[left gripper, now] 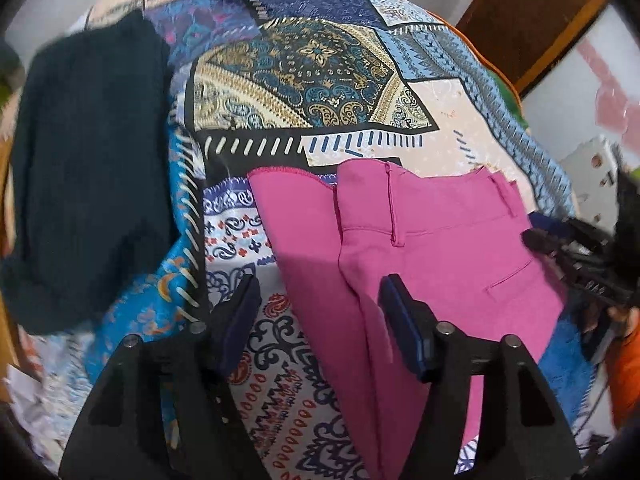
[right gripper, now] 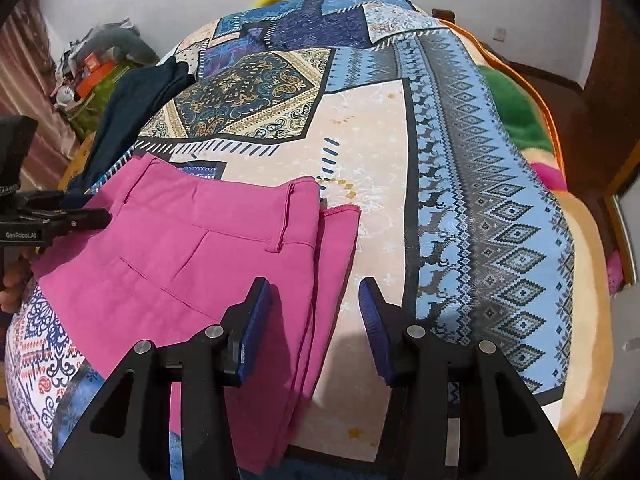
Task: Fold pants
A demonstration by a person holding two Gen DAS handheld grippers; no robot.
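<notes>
I hold a gripper in each hand, both tilted down over the bed. My left gripper has its jaws apart with nothing pressed between them; the left edge of the pink pants runs up through the gap, the patterned bedspread showing under my left finger and pink cloth under my right one. Whether the pads touch the cloth I cannot tell. The pants lie folded lengthwise, the waistband and a belt loop ahead of my fingertips and a welt pocket off to the right. Beyond that right edge my right gripper's tip reaches in at the waistband end. Far to the left of my fingers a dark garment lies flat on the bedspread, apart from the pants.

My right gripper also stands with its jaws apart, clamped on nothing. Its left finger is over the pink pants, its right finger is over the pale part of the bedspread, and the pants' stacked right edge runs between them. At the far left my left gripper reaches in over the waistband corner, with part of my hand below it. An orange-edged blanket lies along the bed, well off to my right.
</notes>
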